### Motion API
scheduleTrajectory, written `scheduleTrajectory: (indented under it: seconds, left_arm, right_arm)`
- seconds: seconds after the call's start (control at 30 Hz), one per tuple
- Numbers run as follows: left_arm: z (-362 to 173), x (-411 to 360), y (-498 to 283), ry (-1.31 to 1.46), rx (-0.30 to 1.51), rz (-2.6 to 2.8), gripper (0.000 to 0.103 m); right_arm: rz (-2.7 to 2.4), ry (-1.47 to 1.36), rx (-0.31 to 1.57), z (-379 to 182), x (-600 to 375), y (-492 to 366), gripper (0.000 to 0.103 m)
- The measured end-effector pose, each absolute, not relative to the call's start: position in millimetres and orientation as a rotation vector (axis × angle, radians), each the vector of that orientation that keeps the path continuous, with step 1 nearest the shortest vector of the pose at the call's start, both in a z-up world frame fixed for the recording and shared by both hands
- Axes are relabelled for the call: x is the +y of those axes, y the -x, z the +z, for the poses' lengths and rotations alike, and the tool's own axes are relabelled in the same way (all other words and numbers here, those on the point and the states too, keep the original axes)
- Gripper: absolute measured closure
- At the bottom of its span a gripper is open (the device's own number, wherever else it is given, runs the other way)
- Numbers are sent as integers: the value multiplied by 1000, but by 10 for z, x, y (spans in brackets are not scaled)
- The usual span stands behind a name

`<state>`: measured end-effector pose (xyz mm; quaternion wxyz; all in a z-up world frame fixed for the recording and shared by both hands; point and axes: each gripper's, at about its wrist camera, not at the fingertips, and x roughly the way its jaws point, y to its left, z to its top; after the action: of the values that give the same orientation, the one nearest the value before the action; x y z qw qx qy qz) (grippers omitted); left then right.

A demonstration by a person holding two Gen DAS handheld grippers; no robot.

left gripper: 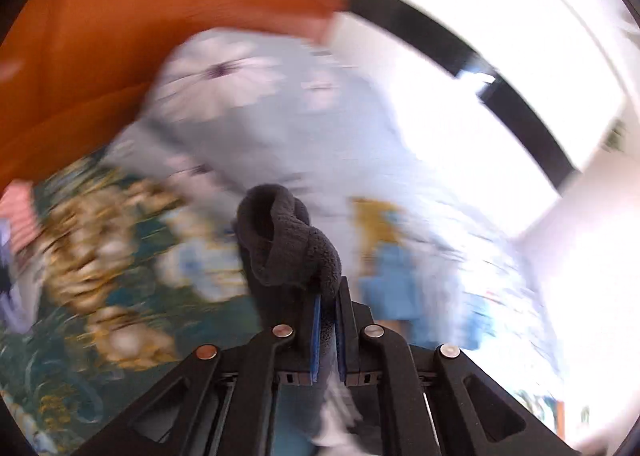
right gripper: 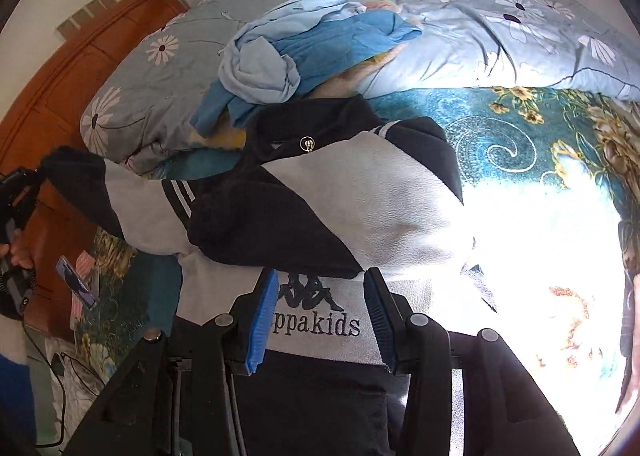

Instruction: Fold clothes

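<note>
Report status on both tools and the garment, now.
Left tool shut on dark fleece sleeve cuff, lifting it. Right tool open, over grey-and-navy fleece jacket. Crumpled blue clothes piled behind jacket on floral quilt.

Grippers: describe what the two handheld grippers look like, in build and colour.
Both are black plastic linkage frames with round silver pivot pins. The left gripper has narrow blue pads lining its two fingers. The right gripper carries matching bright blue ribbed pads on black fingers. No cables or markings show on either.
</note>
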<state>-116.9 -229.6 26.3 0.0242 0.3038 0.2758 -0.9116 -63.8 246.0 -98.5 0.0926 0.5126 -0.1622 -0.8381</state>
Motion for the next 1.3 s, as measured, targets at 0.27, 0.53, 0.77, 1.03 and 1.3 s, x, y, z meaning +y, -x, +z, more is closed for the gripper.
scheduleTrajectory:
  seconds: [0.27, 0.53, 0.77, 1.03, 1.3]
  left_arm:
    - [337, -500, 1439, -1182, 652, -3080, 97]
    - [-625, 1027, 1525, -1629, 283, -3012, 97]
    - [-1154, 1735, 1475, -1843, -5, -2931, 96]
    - [-1296, 1566, 1427, -2113, 151, -2813, 64]
    - [-945, 798, 1116, -1952, 266, -2830, 55]
  right_arm:
    - [-2501, -1517, -646, -1139, 2893, 475, 57]
    - [-2533, -1523, -787, -1271, 3320, 300, 57]
    - [-2565, -1564, -894, -1393, 3683, 82, 57]
    - [-2514, -1516, -987, -1378, 3719, 179, 57]
    - [-2340, -1479, -926, -1433, 3258, 804, 49]
